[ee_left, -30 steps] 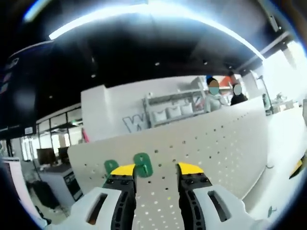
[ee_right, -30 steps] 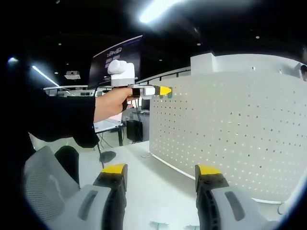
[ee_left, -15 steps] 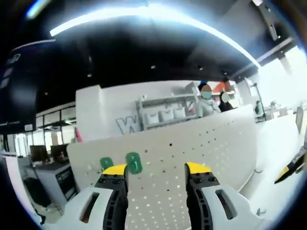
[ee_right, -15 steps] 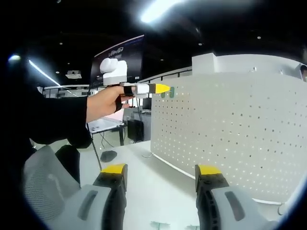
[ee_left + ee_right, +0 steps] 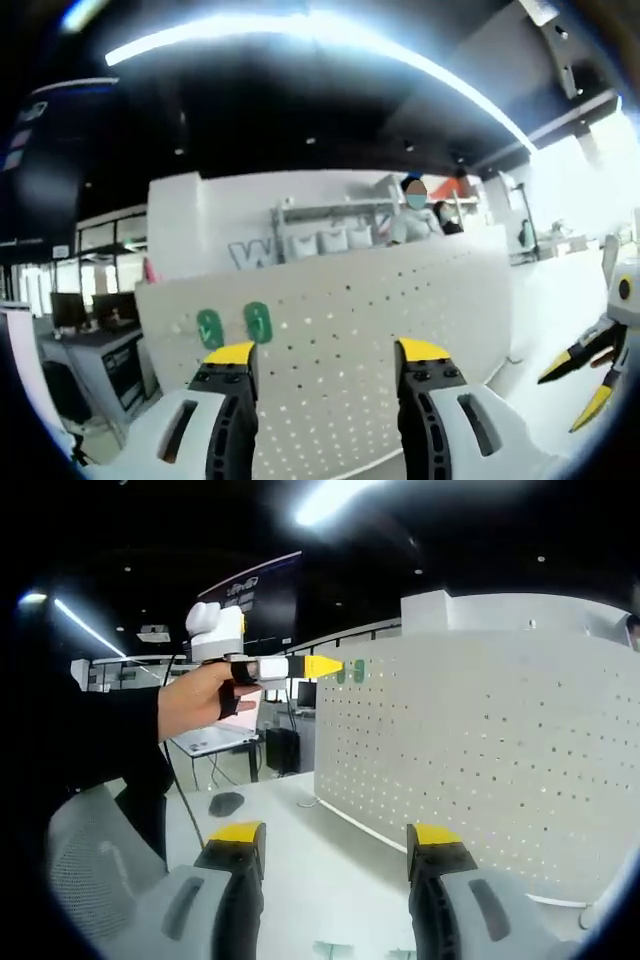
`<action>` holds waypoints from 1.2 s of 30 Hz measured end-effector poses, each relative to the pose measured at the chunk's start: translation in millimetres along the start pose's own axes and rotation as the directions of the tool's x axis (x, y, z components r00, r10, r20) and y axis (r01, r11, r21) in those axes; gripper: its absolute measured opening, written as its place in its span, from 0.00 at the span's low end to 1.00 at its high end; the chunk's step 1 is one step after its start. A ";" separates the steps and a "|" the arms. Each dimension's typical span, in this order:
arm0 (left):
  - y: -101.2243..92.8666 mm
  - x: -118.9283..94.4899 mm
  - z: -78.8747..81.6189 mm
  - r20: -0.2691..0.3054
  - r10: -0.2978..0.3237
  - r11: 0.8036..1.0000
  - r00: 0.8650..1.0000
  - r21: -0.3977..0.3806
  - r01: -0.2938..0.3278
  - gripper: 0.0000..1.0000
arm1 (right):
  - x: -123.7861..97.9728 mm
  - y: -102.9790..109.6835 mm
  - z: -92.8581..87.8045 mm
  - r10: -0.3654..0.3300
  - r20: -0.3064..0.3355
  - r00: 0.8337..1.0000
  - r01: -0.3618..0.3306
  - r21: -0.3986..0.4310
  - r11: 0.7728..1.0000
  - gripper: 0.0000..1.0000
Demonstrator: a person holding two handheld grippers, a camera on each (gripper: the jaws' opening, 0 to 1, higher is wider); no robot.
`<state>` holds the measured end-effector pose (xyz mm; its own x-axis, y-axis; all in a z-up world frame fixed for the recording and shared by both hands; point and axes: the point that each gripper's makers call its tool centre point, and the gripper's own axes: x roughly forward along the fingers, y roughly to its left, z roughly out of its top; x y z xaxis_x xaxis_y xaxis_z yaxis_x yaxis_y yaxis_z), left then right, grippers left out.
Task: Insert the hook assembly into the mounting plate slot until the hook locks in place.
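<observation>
In the left gripper view, the left gripper (image 5: 325, 352) is rising from the bottom of the frame with its yellow-tipped jaws spread wide and nothing between them; just beyond the tips, the white perforated mounting plate (image 5: 400, 310) is standing upright across the middle of the frame; two green hooks (image 5: 233, 324) are sitting side by side on the plate near its upper left corner, above the left jaw, and whether they are fully seated is too blurred to tell; at the far right edge the right gripper (image 5: 583, 375) is showing, its yellow tips parted.

In the right gripper view, the right gripper (image 5: 338, 838) is pointing from the bottom centre with jaws spread and empty over the white table (image 5: 300, 830); at left centre a hand (image 5: 195, 695) in a dark sleeve is reaching level toward the right, gripping the left gripper (image 5: 320, 666), whose yellow tip is hanging just short of the green hooks (image 5: 350, 671) at the plate's (image 5: 480, 750) upper left corner; farther back, a dark screen (image 5: 265, 595) is hanging at upper left.
</observation>
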<state>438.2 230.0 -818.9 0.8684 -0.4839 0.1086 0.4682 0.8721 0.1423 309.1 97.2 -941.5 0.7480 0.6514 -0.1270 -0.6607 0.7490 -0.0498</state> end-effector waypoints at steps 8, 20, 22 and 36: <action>-16.1 -14.0 -12.8 -0.020 -0.037 0.999 0.999 -0.015 0.036 0.60 | 0.4 -0.3 -1.7 0.001 -0.005 1.000 -0.001 -0.002 1.000 0.55; -40.0 -37.6 -31.0 -0.041 -0.072 0.996 0.997 -0.061 0.069 0.59 | 1.1 -0.8 -5.6 0.000 -0.019 1.000 0.000 -0.001 1.000 0.55; -43.8 -42.7 -33.8 -0.043 -0.076 0.995 0.996 -0.069 0.073 0.59 | 1.2 -0.8 -6.2 0.000 -0.021 1.000 0.000 -0.002 1.000 0.55; -63.5 -65.8 -53.3 -0.069 -0.102 0.991 0.992 -0.098 0.095 0.58 | 2.9 0.5 -10.4 0.005 -0.034 0.999 -0.005 -0.006 1.000 0.55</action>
<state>360.1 210.4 -887.5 0.8252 -0.5642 0.0250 0.5624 0.8250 0.0548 310.4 98.1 -952.2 0.7423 0.6505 -0.1610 -0.6648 0.7449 -0.0555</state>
